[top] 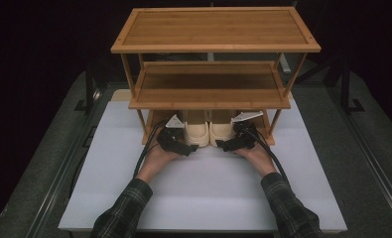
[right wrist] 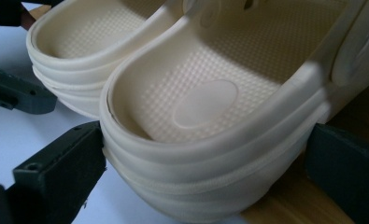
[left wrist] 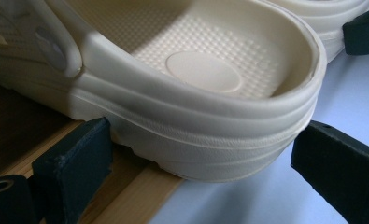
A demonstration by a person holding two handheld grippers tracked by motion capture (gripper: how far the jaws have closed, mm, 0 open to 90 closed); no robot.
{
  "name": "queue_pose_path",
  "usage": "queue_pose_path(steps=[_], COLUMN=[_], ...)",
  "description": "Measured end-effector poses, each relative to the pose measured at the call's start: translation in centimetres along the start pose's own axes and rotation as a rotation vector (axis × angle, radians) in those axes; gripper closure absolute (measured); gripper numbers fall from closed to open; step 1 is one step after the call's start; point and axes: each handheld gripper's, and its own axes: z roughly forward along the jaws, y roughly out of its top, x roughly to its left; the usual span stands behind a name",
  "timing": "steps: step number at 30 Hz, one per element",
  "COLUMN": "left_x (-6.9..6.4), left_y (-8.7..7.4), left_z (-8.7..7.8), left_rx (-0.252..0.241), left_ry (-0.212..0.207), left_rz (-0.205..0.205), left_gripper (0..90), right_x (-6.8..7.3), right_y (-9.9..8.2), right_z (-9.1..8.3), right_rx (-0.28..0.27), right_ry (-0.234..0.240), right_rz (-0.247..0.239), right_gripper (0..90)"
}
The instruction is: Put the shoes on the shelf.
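shoes sit heels-out at the rack's front edge; each tool (left, right) straddles a heel, jaws open, not clamped.

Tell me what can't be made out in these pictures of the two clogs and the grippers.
- Toes of both clogs: high view, covered by the rack's middle shelf.
- Left gripper contact: left gripper view, jaws stand either side of the left clog's heel; whether they press it is unclear.
- Right gripper: same doubt around the right clog's heel.
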Motion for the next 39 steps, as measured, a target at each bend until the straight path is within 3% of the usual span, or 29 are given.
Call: queue_pose_path(steps=[2,6,10,12,16,20,23,28,31,39], left_x=[0.1,0.4,0.8,0.9,1.1,1.1,1.0,0.6,0.3,-0.9], left_y=[0.1,0.3,0.8,0.9,0.6,0.6,0.6,0.2,-0.2,-1.4], left_z=[0.3,0.6,0.8,1.0,1.0,1.0,0.6,-0.6,-1.5,-4.8], left_rx=[0.007,0.004,0.02,0.03,0.027,0.03,0.018,0.029,0.026,0.006], left_ry=[0.017,0.038,0.05,0.06,0.047,0.043,0.036,0.036,0.039,0.039], left_rz=[0.017,0.013,0.032,0.035,0.008,-0.001,-0.011,0.007,0.033,0.038], left_gripper=[5.3,5.3,5.4,5.6,5.5,5.5,6.4,6.6,6.6,6.6], right_x=[-0.2,-0.6,-1.0,-1.0,-1.2,-1.3,-1.1,-0.9,-0.8,-0.5], right_y=[-0.1,-0.3,-0.2,-0.1,0.1,-0.1,-0.1,-0.5,-1.0,-2.4], right_z=[0.5,1.1,1.7,1.9,2.1,2.0,1.7,0.3,-0.6,-3.4], right_rx=[-0.021,-0.042,-0.068,-0.034,-0.03,-0.023,-0.021,-0.051,-0.045,-0.053], right_ry=[-0.011,-0.013,-0.046,-0.049,-0.059,-0.052,-0.047,-0.011,-0.012,-0.033], right_rz=[-0.019,0.0,-0.009,0.037,0.019,0.037,0.038,0.033,0.022,-0.01], right_gripper=[0.0,0.0,0.0,0.0,0.0,0.0,0.0,0.0,0.0,0.0])
